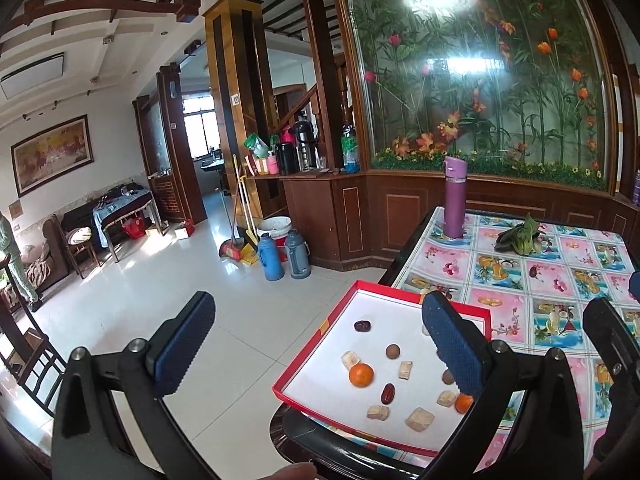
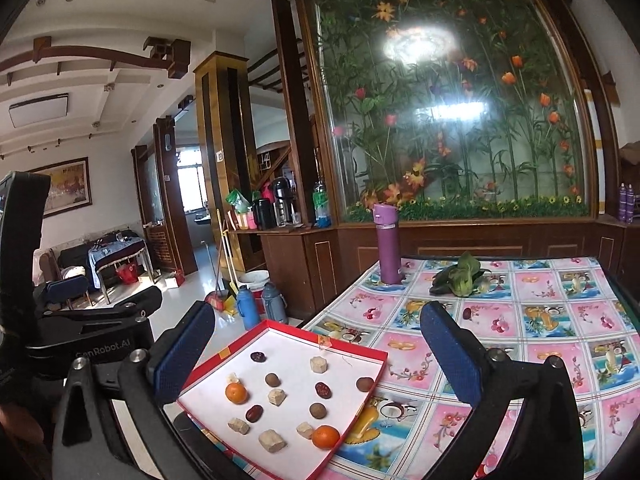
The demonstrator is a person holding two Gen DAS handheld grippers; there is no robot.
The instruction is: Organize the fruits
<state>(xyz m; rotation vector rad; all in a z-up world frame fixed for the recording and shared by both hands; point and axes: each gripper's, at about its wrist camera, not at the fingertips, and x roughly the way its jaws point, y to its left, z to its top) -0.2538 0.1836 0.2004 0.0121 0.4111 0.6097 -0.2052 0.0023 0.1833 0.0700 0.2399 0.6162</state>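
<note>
A shallow red tray (image 1: 384, 304) with a white floor lies on the near left corner of the table, partly over its edge. Inside it are scattered two oranges (image 1: 361, 375) (image 2: 325, 437), dark red dates (image 2: 322, 389), brown round longans (image 2: 272, 379) and several beige snack chunks (image 2: 272, 440). My left gripper (image 1: 320, 348) is open above the tray's left side, one finger out over the floor. My right gripper (image 2: 320, 356) is open too, hanging over the tray with nothing between its pads.
A floral cloth covers the table (image 2: 520, 360). At its far side stand a purple bottle (image 2: 387, 244) and a green leafy vegetable (image 2: 460, 278). Thermos flasks (image 1: 272, 258) and a broom are on the tiled floor to the left. A wood-panelled glass wall is behind.
</note>
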